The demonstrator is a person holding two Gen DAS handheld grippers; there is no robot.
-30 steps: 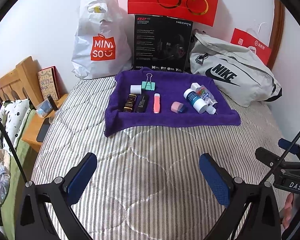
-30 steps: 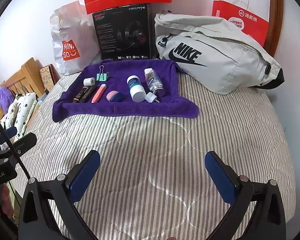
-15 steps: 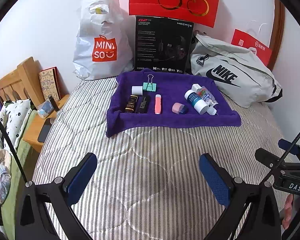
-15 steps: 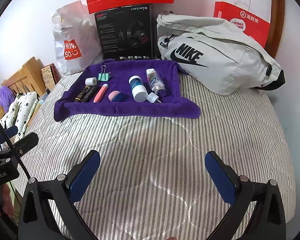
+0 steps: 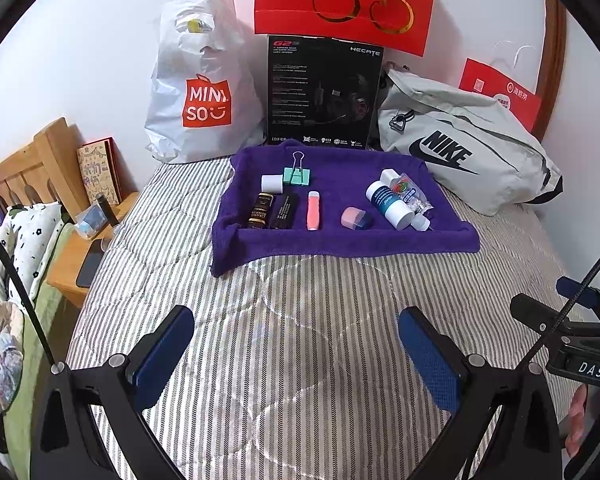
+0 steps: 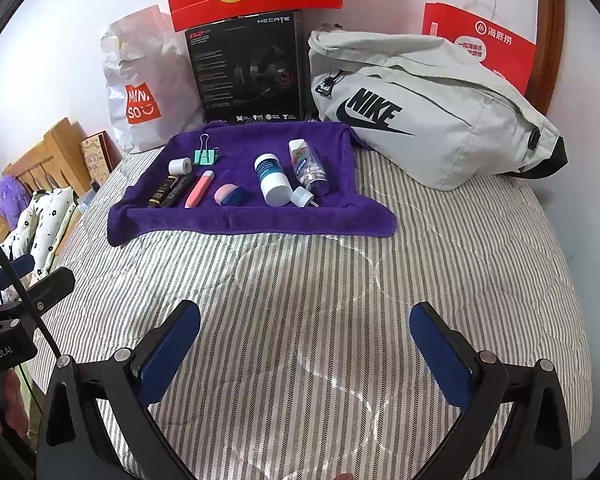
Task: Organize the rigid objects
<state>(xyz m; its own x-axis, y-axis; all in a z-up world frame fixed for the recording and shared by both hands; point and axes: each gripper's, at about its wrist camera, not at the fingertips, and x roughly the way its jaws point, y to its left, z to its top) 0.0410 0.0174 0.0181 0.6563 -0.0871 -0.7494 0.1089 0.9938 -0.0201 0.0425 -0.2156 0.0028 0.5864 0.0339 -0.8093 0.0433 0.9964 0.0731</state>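
Both tools are held low over the near part of a bed covered with a grey-and-white striped quilt (image 5: 300, 340). The left tool (image 5: 300, 344) is released, its two blue pads spread wide with nothing between them. The right tool (image 6: 306, 344) is likewise released and empty. Neither touches any object.

The task items lie on a purple towel (image 5: 340, 240) spread across the far part of the bed, well apart from both tools. Left to right in the left wrist view:
- a small white roll (image 5: 271, 183), with a mint-green binder clip (image 5: 297, 175) just beside it;
- a dark brown tube (image 5: 261, 211) and a black tube (image 5: 285, 211), lying side by side and touching;
- a pink stick (image 5: 314, 210), lying lengthwise;
- a pink-and-blue eraser-like piece (image 5: 357, 217);
- a white bottle with a teal label (image 5: 389, 205), on its side;
- a clear bottle (image 5: 410, 196) with small contents, on its side against the white bottle, a white cap (image 6: 302, 196) just beside its mouth.

Behind the towel, against the wall, stand a white Miniso bag (image 5: 200, 88), a black headset box (image 5: 324, 92) and a grey Nike bag (image 5: 460, 148). A red paper bag (image 5: 344, 0) sits above the box; a second red bag (image 6: 480, 40) stands behind the Nike bag.
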